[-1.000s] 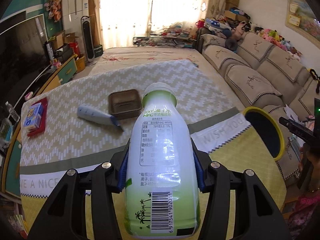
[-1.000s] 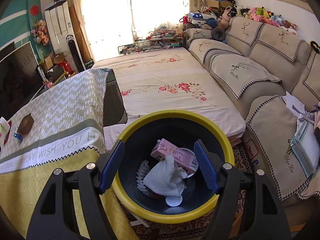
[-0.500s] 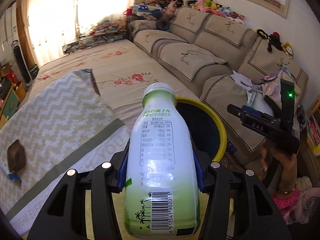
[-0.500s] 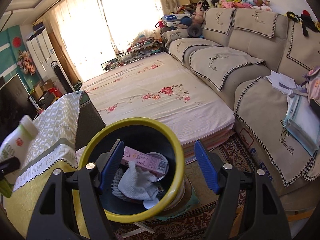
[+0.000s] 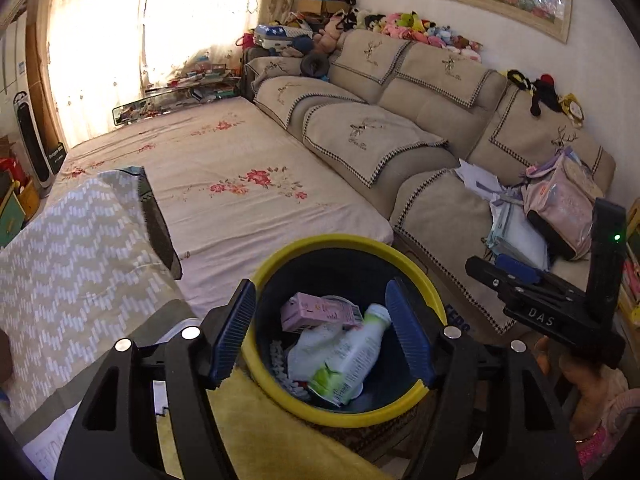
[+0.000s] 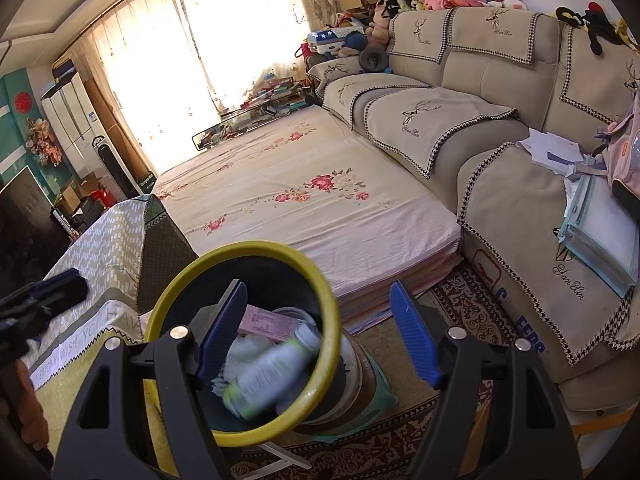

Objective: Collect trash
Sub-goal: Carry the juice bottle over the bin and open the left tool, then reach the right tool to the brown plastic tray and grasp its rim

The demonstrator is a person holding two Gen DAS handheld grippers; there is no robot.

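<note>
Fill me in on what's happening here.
A person is collecting trash with two hand-held grippers. The left hand-held gripper hangs over the yellow-rimmed dark bin, jaws opening, nothing between them. The green-and-white plastic bottle now lies in the bin beside a pink carton. The right hand-held gripper is open and empty.

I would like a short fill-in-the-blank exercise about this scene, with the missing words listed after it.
1. The bottle with the green bottom lies inside the ____.
2. The rim of the bin is coloured ____.
3. The box in the bin is coloured ____.
4. Nothing is between the jaws of the left gripper, which are ____.

Missing words: bin; yellow; pink; opening
</note>
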